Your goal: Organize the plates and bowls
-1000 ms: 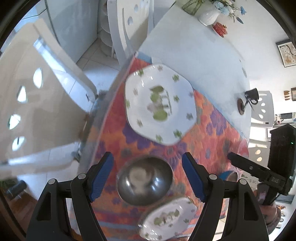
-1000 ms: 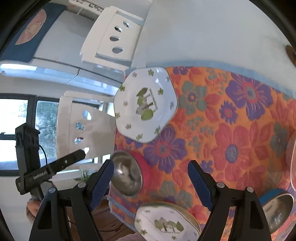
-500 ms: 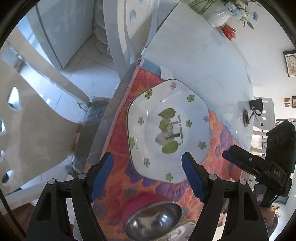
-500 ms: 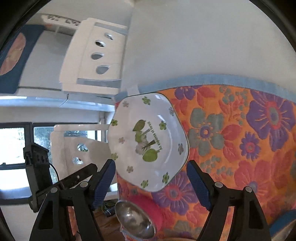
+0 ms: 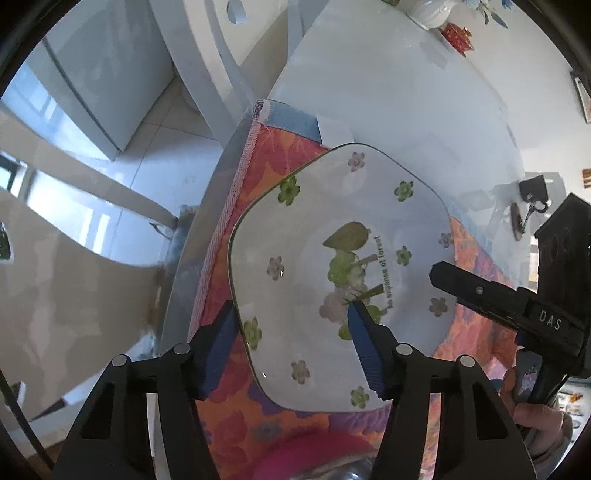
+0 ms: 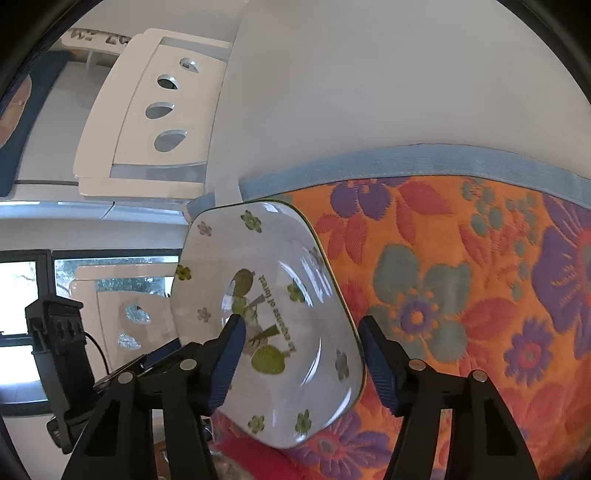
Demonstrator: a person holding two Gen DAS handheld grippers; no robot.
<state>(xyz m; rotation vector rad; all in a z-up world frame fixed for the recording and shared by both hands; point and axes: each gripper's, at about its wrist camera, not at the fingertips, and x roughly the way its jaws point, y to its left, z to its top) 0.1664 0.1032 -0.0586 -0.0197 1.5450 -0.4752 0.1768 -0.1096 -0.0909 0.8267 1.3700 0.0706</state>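
Observation:
A white hexagonal plate (image 5: pixel 325 229) with green flowers and a tree print lies on the flowered orange cloth (image 5: pixel 266 155) near the table corner; it also shows in the right wrist view (image 6: pixel 266 266). My left gripper (image 5: pixel 291 336) is open and straddles the plate's near left rim, one finger outside the rim, one over the plate. My right gripper (image 6: pixel 303 354) is open and straddles the plate's opposite rim, one finger over the plate, one over the cloth. The right gripper (image 5: pixel 491 299) also shows in the left wrist view.
A pink-sided steel bowl (image 5: pixel 314 461) sits just below the plate. The white table (image 5: pixel 388 81) stretches beyond the cloth, with a vase (image 5: pixel 436 11) and a small red box (image 5: pixel 458 35) at the far end. White chairs (image 6: pixel 147 122) stand by the table edge.
Both grippers have moved forward from over the steel bowl to the hexagonal plate and now straddle its rim from opposite sides. Both stay open.

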